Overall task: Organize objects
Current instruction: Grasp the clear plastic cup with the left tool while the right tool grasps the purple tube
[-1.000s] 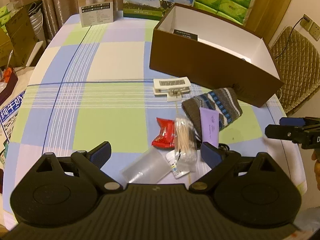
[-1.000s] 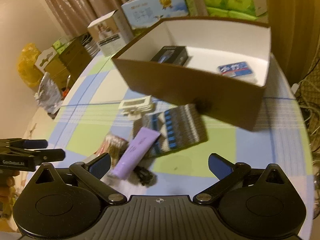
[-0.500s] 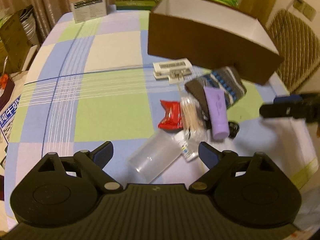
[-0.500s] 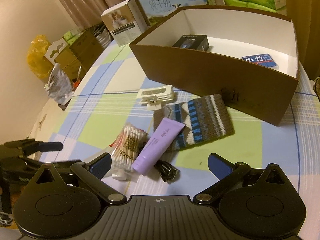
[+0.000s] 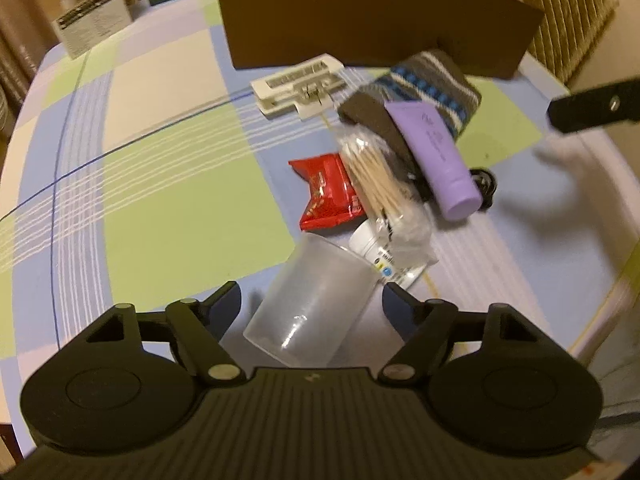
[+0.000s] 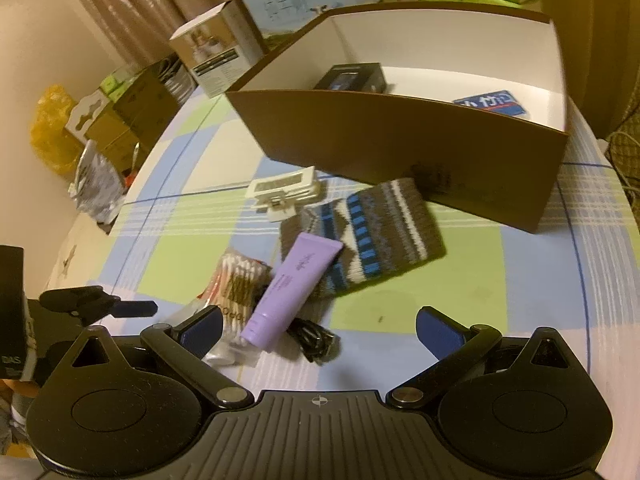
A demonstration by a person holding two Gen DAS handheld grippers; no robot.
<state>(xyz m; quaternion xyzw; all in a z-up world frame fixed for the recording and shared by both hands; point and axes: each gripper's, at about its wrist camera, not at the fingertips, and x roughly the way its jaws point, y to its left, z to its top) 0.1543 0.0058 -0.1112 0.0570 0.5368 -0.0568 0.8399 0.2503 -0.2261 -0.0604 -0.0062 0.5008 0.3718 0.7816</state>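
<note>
left gripper (image 5: 312, 304) lowered, now straddling the plastic cup (image 5: 312, 304) (fingers wide), right gripper (image 6: 318, 328) closer to the clutter

Home (checked tablecloth (image 5: 160, 184), curtains (image 6: 132, 4))

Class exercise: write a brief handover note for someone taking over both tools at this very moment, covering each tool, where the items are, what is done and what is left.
Left tool: open, empty, its fingers flanking the clear plastic cup lying on its side.
Right tool: open, empty, above the purple tube and black cable.
Done: a black box and a blue packet sit in the brown box.
Left on the table: cup, tube, cable, cotton swabs, red packet, knit pouch, white clip, small white bottle.
</note>
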